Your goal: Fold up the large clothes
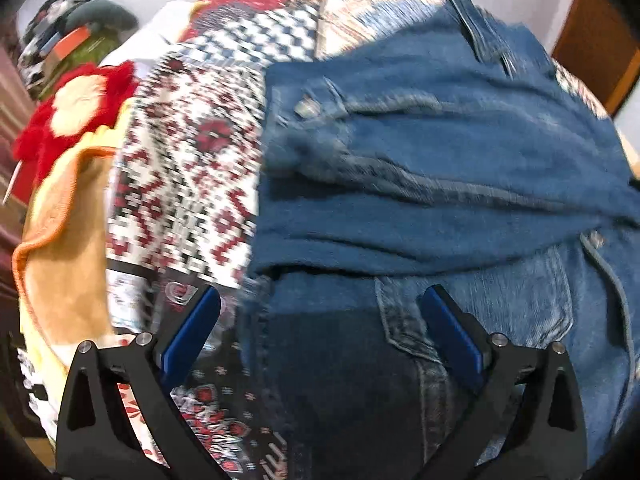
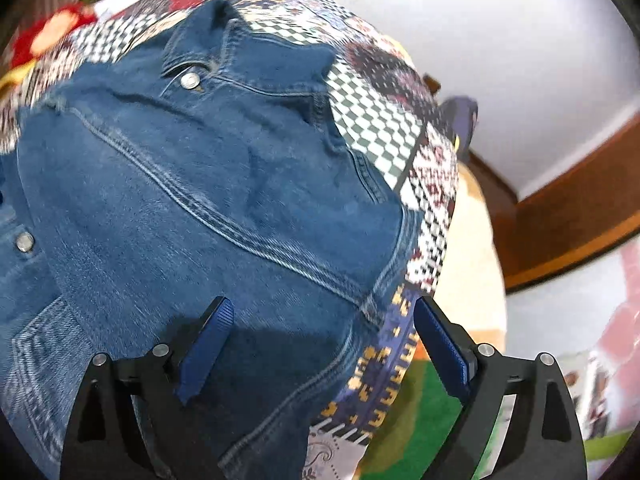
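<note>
jacket: denim jacket [image 2: 208,184] lay folded, apparently, on patchwork quilt [image 1: 192,168]
left gripper [image 1: 320,332]: fingers spread wide, empty
right gripper [image 2: 324,340]: fingers spread wide, empty

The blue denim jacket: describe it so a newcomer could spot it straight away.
Start at the patchwork bedspread of checks and red motifs. On top lies the blue denim jacket, collar at the far end, with silver metal buttons and pale double stitching. It is the only plain blue cloth; the red and yellow fabric sits apart, beside the bedspread.
</note>
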The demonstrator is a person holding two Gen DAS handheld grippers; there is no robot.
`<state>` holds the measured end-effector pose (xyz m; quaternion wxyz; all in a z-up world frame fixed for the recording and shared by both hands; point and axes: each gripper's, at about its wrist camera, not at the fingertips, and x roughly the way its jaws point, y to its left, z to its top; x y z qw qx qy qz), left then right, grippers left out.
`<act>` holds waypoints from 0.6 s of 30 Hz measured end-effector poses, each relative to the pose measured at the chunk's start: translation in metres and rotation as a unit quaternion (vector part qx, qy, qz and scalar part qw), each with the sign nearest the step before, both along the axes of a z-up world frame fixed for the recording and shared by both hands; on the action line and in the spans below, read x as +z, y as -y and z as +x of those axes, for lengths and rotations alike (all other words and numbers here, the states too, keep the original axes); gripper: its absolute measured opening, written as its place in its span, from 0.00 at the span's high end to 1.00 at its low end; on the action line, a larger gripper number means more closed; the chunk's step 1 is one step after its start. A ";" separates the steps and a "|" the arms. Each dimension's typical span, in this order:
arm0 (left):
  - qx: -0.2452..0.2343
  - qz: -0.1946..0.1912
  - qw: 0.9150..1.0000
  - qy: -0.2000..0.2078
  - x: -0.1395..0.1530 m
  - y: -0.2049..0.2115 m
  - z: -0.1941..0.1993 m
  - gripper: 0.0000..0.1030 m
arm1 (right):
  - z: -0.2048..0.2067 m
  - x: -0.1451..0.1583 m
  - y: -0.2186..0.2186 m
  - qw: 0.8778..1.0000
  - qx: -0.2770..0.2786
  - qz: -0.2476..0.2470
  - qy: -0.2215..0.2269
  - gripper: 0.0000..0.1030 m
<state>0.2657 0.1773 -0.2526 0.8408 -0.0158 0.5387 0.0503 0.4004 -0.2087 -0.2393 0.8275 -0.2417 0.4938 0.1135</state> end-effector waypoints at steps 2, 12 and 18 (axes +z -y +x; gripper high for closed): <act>0.011 -0.002 1.000 0.024 0.017 -0.010 0.003 0.00 | 0.005 0.006 0.012 0.999 -0.012 0.032 -0.012 0.12; 0.047 -0.112 0.991 0.056 0.053 -0.076 0.078 0.00 | 0.042 0.042 0.050 0.975 -0.080 0.204 -0.039 0.12; 0.066 -0.176 0.982 -0.029 -0.002 -0.092 0.134 0.04 | 0.079 0.015 0.076 0.955 -0.138 0.253 -0.075 0.13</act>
